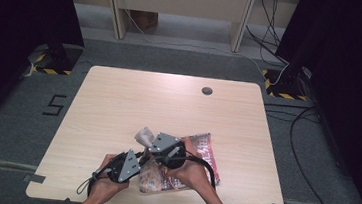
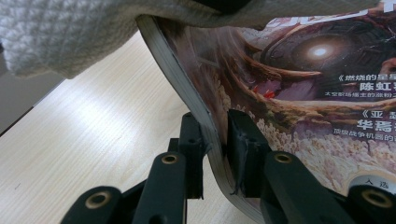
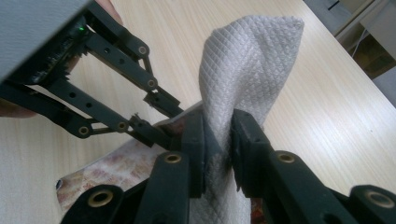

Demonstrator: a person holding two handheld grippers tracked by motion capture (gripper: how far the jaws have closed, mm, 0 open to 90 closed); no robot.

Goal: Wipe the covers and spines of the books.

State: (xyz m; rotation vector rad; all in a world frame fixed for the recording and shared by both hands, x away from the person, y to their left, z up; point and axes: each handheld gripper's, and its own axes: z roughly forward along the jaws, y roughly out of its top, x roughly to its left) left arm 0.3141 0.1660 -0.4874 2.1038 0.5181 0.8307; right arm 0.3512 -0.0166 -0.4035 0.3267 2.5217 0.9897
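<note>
Light wood table (image 1: pixel 118 106) on grey carpet, black curtains either side, a "5" marked on the floor at the left; work sits at the near edge, right of centre.

Magazine (image 1: pixel 204 157) lies on the table near the person's side, its left part bowed up off the wood; left gripper view shows the cover (image 2: pixel 299 93) close up: dark sci-fi art with a glowing round light, white Chinese text lines, "陈虹" legible, other lines partly cut off; page edges (image 2: pixel 182 79) curve up from the jaws.

Left gripper (image 2: pixel 215 140) clamped on the magazine's edge, both pads pressing the stack of pages; in the high view left gripper (image 1: pixel 139 161) is at the magazine's left corner, hand (image 1: pixel 106 175) behind it.

Cloth (image 3: pixel 247 60), white-grey with a quilted diamond weave, stands up in a bunched peak; right gripper (image 3: pixel 218 135) clamped on it low down, pads squeezing the fabric; high view puts the cloth (image 1: pixel 144 136) just beyond the right gripper (image 1: pixel 151 144), above the magazine's raised edge; in the left gripper view the cloth (image 2: pixel 60 32) drapes over the top of the magazine, touching it.

Right gripper view also catches the left gripper's linkage (image 3: pixel 112 79) at its left, tips at the magazine; round grommet (image 1: pixel 207 90) in the table's far side; cables on the floor at the right.
</note>
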